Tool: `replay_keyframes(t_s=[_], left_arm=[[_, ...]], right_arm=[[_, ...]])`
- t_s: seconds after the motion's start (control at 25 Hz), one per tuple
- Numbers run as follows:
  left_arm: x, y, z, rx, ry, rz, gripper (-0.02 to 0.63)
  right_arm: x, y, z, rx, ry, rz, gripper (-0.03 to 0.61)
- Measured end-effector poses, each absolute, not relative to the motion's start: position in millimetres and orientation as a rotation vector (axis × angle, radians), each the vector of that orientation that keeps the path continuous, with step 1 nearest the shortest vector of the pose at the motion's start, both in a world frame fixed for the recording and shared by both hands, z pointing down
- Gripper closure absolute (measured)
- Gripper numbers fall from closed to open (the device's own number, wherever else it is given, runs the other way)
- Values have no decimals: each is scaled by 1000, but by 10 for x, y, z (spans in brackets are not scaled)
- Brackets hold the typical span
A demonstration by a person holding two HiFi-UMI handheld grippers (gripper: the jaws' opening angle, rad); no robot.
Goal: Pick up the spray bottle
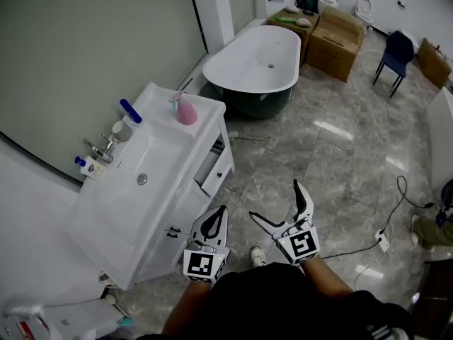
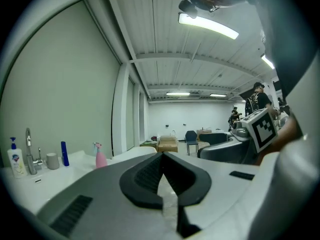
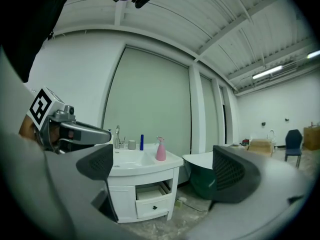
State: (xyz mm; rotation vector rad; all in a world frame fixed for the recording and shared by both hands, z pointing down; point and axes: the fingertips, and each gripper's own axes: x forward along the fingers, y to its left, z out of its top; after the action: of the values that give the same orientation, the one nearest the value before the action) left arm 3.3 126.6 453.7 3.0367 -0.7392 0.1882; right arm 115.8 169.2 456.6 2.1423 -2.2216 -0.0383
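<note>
Vanity top [image 1: 207, 109], spray bottle [image 1: 185, 110] near blue bottle [image 1: 130, 110]; left fingers [image 1: 214, 223] clenched, right fingers [image 1: 303, 200] spread.

The spray bottle [image 1: 186, 110] is pink with a pale teal trigger, on a white surface [image 1: 124, 211]. The bathtub [image 1: 248, 66] is white inside and dark green outside. The floor [image 1: 340, 154] is grey and marble-veined.

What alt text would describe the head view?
From above: a person holds the left hand-held gripper shut and the right hand-held gripper open over a marble floor, beside a white sink cabinet with a pink spray bottle on its far corner. A bathtub stands beyond.
</note>
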Motion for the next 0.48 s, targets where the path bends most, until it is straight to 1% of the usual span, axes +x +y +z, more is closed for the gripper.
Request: replay_keyframes(t_s=[0.16,0.48], left_arm=[[134,1118,4566,3035,-782,183,618],[253,885,4747,3010,-832,219,618]], right_arm=[[1201,1501,4627,2072,-2249,-76,-12],[1275,1185,4774,2012,-2295,-29,-12]])
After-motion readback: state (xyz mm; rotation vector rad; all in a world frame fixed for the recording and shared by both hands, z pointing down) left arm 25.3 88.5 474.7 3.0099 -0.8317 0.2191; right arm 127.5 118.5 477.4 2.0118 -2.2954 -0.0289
